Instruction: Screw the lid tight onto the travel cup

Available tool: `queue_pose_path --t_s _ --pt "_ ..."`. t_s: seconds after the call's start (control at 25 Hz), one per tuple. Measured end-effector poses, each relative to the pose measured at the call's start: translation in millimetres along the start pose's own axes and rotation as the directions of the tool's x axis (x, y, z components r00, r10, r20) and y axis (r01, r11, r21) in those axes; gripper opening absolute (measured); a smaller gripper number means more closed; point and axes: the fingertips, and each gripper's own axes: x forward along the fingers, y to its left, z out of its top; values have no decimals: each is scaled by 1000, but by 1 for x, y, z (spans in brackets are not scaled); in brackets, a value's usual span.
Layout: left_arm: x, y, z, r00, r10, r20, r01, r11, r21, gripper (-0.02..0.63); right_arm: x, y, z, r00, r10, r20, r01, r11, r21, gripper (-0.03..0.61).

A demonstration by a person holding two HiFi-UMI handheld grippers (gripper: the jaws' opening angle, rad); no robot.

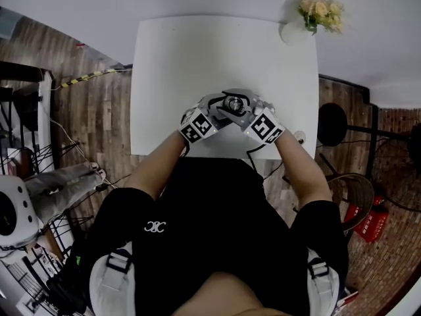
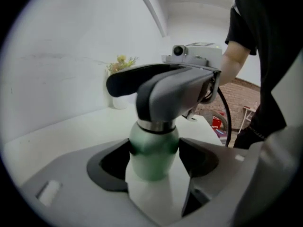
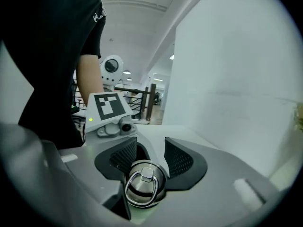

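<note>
The travel cup (image 2: 154,150) has a pale green body and stands upright on the white table (image 1: 197,51), near its front edge. My left gripper (image 2: 154,162) is shut on the cup's body, one pad on each side. A steel lid (image 3: 143,181) with a ring handle sits on top of the cup. My right gripper (image 3: 150,155) comes over from the other side and is shut on the lid, its ribbed black pads against the lid's sides. In the head view the two grippers meet over the cup (image 1: 230,104). The joint between lid and cup is hidden under the right gripper (image 2: 161,93).
A white vase of yellow flowers (image 1: 309,18) stands at the table's far right corner. A black stool (image 1: 332,124) and a red fire extinguisher (image 1: 371,219) are on the floor to the right. Racks and cables (image 1: 39,176) crowd the left side.
</note>
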Motion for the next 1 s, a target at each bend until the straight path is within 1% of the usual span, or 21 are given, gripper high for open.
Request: queue_pose_path --t_s 0.08,0.16,0.28,0.48,0.68,0.84,1.0 --pt "0 0 0 1000 6 -4 -6 1000 -2 376 -1 -8 2 994 -106 34 105 994 26 176" --pt "1 0 0 1000 10 -7 -10 1000 -2 376 -1 -13 3 980 -192 54 190 981 50 166" --pt "0 0 -1 1000 15 -11 -15 1000 -2 376 -2 -19 4 956 -286 69 281 957 78 158" --pt "0 0 -1 1000 21 -15 -21 1000 -4 376 -5 -26 4 920 -384 75 375 920 115 156" --pt "0 -1 -2 1000 21 -16 -21 1000 -6 376 -8 -28 3 893 -449 39 441 888 132 156" --pt "1 -1 -1 1000 27 -11 -27 1000 -6 376 -10 -33 0 853 -519 55 506 848 156 156" --pt "1 -1 -2 999 34 -8 -34 999 -9 376 -14 -38 -1 800 -599 40 583 792 183 156"
